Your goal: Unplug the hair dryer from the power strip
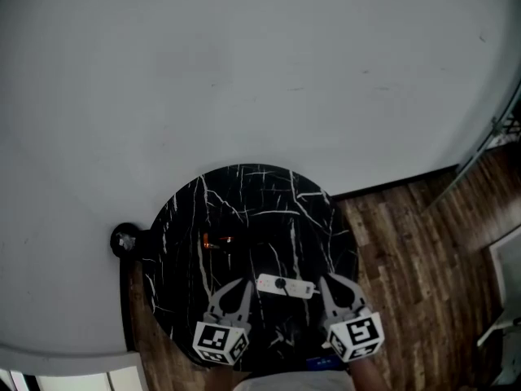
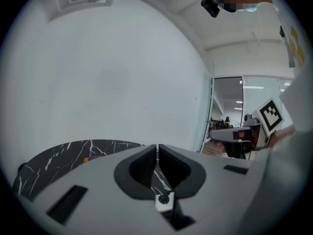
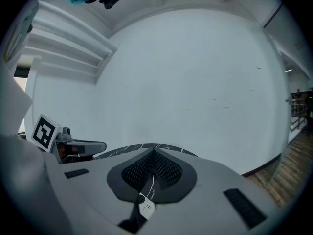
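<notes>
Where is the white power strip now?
In the head view, the power strip lies on the near side of the black table, between the left gripper and right gripper.

Left gripper (image 1: 242,287) and right gripper (image 1: 327,283) are showing grey tapered shells with black inner pads; each is carrying a white cube (image 1: 220,342) bearing black square markers.
</notes>
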`<control>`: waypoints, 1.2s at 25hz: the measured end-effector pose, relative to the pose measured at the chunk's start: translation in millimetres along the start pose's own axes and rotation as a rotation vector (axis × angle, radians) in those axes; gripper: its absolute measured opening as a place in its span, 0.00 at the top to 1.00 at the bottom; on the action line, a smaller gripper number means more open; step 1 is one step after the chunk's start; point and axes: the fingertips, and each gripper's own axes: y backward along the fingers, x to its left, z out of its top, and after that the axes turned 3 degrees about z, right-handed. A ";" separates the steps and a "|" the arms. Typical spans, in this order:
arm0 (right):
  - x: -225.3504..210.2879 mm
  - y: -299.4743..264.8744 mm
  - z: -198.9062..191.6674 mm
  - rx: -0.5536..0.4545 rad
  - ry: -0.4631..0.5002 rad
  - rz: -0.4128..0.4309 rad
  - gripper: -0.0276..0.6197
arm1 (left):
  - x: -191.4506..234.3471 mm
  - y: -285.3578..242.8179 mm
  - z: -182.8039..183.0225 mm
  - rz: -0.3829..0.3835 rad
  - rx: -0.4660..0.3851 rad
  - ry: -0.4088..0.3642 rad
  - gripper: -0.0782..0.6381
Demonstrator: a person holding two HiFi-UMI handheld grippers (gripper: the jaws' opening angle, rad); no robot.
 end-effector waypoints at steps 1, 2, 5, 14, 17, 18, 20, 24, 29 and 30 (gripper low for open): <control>-0.4 -0.2 0.5 0.001 -0.001 -0.003 0.96 | 0.1 -1.0 0.1 -0.001 -0.002 -0.002 0.89; -0.2 -0.8 0.6 0.001 -0.006 -0.007 0.96 | 1.0 -1.8 0.3 0.003 -0.003 -0.007 0.89; 1.1 1.5 -7.9 0.010 -0.031 -0.013 0.96 | 3.1 -1.4 -1.7 0.018 0.006 -0.033 0.89; -5.2 -1.6 -25.7 0.030 -0.047 -0.001 0.96 | 1.4 -7.9 -6.3 0.014 0.023 -0.073 0.89; -3.7 -5.9 -29.4 0.044 -0.044 0.027 0.96 | -1.6 -10.1 -8.4 -0.021 0.037 -0.058 0.89; -3.3 -7.3 -30.0 0.050 -0.042 0.033 0.96 | -1.0 -10.8 -9.2 -0.025 0.039 -0.052 0.89; -4.0 -9.8 -32.6 0.061 -0.042 0.038 0.96 | 2.0 -12.8 -11.2 -0.022 0.042 -0.037 0.89; -4.8 -18.3 -38.3 0.084 -0.039 0.058 0.96 | 8.2 -21.3 -15.5 -0.022 0.052 -0.043 0.89; -8.2 -17.1 -50.9 0.141 -0.018 0.066 0.96 | 8.2 -31.4 -35.1 -0.031 0.102 -0.050 0.89; -8.8 -17.3 -53.9 0.148 -0.020 0.069 0.96 | 9.9 -32.4 -37.9 -0.027 0.111 -0.057 0.89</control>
